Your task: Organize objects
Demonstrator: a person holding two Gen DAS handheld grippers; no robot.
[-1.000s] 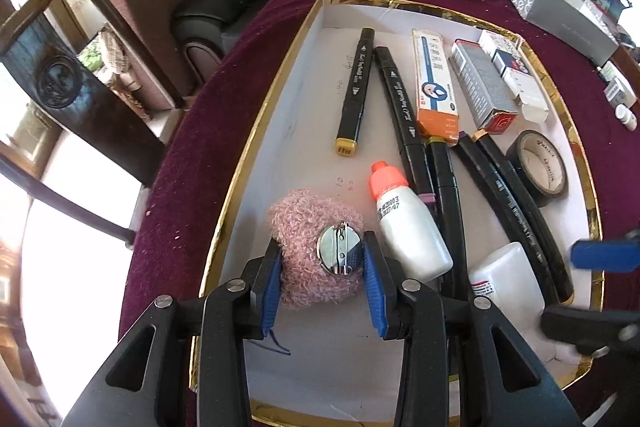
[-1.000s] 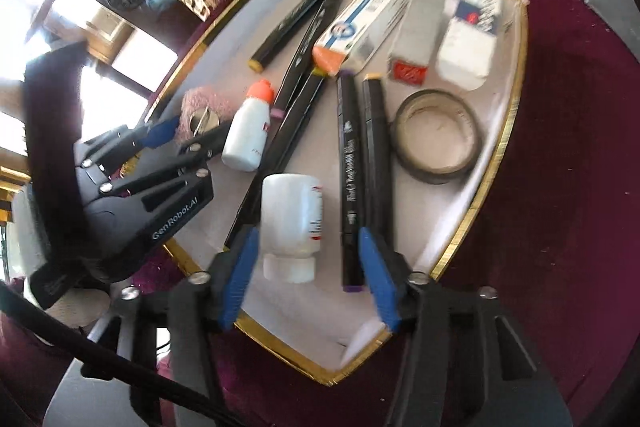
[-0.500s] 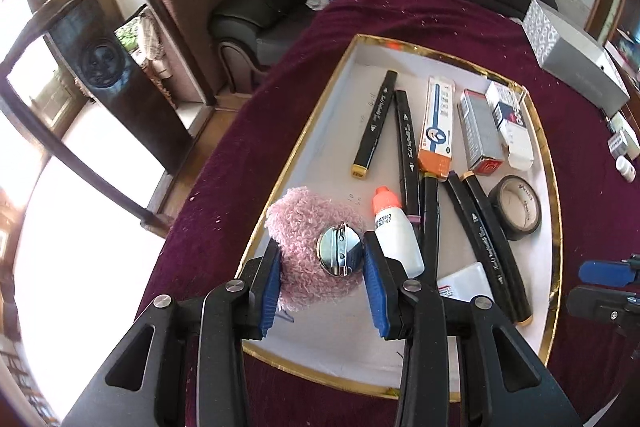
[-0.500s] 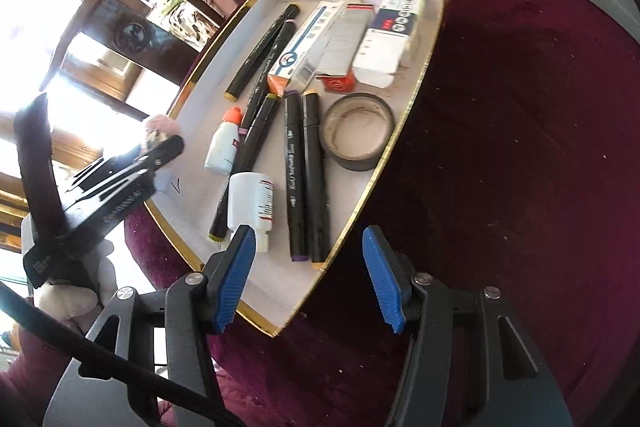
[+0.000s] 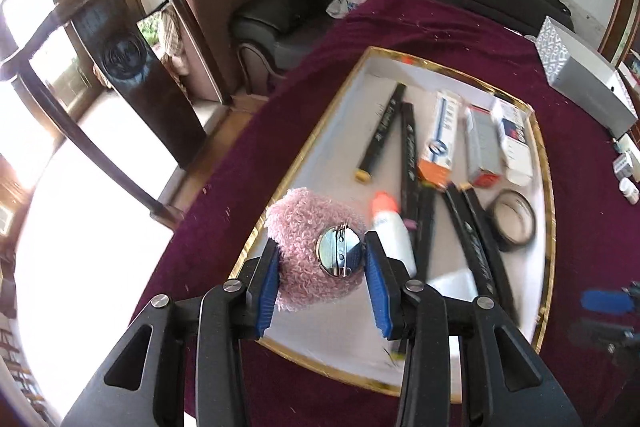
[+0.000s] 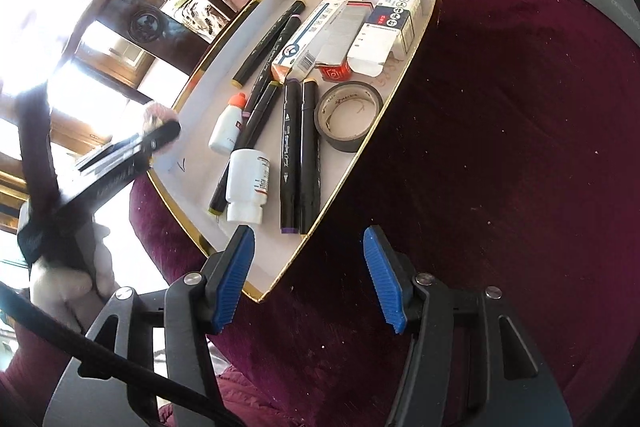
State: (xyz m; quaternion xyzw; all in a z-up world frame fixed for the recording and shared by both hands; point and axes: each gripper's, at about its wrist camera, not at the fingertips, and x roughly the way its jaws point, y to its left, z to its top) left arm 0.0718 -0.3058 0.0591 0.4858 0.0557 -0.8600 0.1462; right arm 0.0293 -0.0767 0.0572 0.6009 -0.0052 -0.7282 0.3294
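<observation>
The left gripper [image 5: 322,269] clamps a pink fuzzy brooch [image 5: 308,251] above the tray's [image 5: 308,155] seven-o'clock corner, likely for sorting elsewhere, while the right gripper [image 6: 308,275] hangs open, holding nothing.

pink brooch [image 5: 312,251] lifted off tray [image 5: 304,163], right hand-held gripper [image 6: 308,279] withdrawn

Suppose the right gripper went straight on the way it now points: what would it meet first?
Probably the maroon tablecloth, just right of the near corner of the gold-edged box. The right gripper is open and empty, with only cloth showing between its fingers; depth is hard to judge.
</observation>
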